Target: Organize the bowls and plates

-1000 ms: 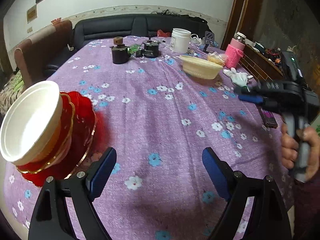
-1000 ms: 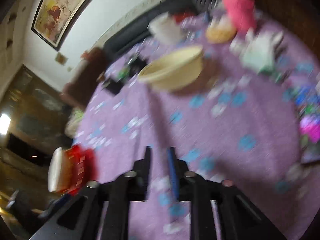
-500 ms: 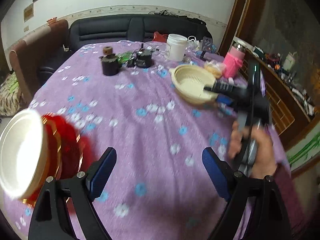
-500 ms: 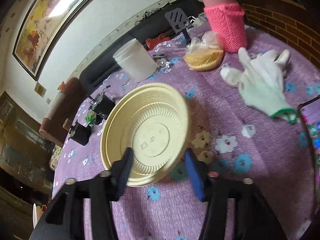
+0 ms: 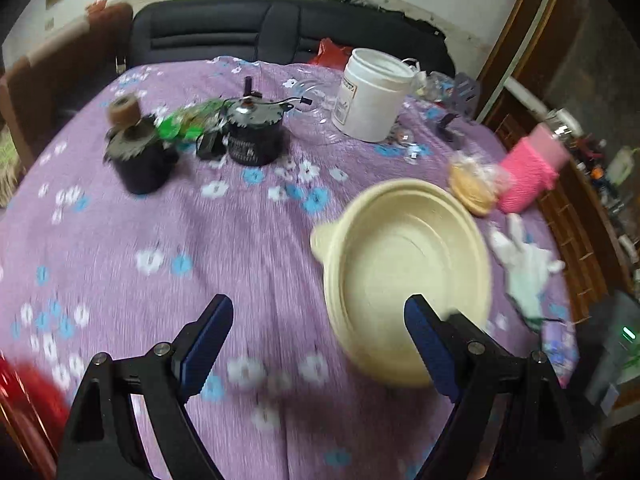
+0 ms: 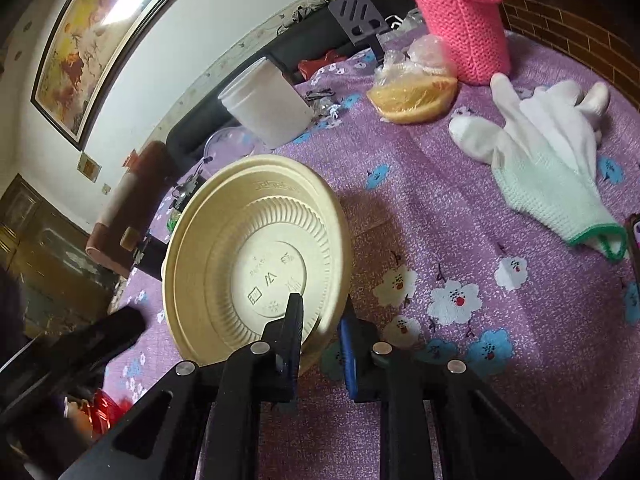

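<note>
Now that the right gripper has gone from hovering open half a second ago to pinching the cream bowl's rim, the bowl's tipped up off the purple tablecloth. Left gripper hangs wide open and empty, so I'd guess the bowl heads for the red stack next.

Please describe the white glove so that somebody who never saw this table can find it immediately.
Look at the table under the purple flowered cloth, on the side where the pink knitted bottle cover stands. Just in front of that cover the white knitted cotton glove lies flat, fingers pointing toward the cover. Unlike the hard pale yellow plastic bowl held nearby, it is soft fabric with a green cuff edge.
</note>
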Demonstrator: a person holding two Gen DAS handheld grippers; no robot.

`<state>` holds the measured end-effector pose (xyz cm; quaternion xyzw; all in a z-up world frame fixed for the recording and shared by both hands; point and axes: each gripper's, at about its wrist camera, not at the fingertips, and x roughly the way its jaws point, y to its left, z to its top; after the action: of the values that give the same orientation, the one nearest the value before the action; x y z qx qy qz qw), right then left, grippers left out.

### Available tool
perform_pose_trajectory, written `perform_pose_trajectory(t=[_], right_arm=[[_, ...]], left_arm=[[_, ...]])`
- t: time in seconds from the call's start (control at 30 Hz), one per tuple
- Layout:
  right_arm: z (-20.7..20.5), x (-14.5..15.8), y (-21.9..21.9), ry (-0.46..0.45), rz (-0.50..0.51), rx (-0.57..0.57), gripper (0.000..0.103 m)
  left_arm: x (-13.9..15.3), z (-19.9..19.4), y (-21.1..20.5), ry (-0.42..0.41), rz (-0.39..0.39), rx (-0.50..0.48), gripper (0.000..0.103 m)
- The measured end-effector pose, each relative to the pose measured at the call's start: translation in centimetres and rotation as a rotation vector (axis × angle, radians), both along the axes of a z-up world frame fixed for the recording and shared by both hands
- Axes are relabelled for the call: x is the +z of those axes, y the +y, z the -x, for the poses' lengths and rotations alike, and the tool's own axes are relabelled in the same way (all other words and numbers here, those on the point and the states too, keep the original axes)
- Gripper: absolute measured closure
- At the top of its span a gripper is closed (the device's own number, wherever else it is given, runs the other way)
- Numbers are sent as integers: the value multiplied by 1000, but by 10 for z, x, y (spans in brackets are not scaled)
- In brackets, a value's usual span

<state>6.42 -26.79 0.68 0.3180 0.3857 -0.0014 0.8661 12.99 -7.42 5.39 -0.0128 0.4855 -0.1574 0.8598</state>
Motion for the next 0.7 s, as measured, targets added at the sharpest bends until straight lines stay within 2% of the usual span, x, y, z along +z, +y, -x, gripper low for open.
perform_pose_trajectory(t=[0.07, 0.13, 0.2, 0.23, 0.27, 0.37, 0.47, 0.6, 0.7], right_arm=[[0, -1, -1, 2, -14, 0, 85], [0, -3, -4, 5, -42, 4, 85], [1, -5, -6, 5, -61, 7, 85], [1, -4, -6, 3, -68, 9, 85], [1, -4, -5, 1, -70, 10, 85], [2, -2, -1, -3, -67, 17, 85], [4, 0, 3, -6, -69, 23, 85], [10, 10, 14, -43, -82, 55, 85], [16, 26, 34, -85, -46, 105, 85]], left_arm=[[-6, -9, -9, 8, -29, -10, 16], [-13, -16, -15, 46, -28, -33, 21], [-16, -17, -18, 79, -12, -60, 44], [-18, -16, -20, 96, -9, -80, 51], [-18, -15, -21, 105, -7, -94, 64], [-14, -7, -19, 101, -16, -100, 68], [-7, 0, -9, 92, -22, -99, 78], [8, 17, 12, 80, -9, -81, 78], [24, 42, 34, 23, -34, -60, 78]])
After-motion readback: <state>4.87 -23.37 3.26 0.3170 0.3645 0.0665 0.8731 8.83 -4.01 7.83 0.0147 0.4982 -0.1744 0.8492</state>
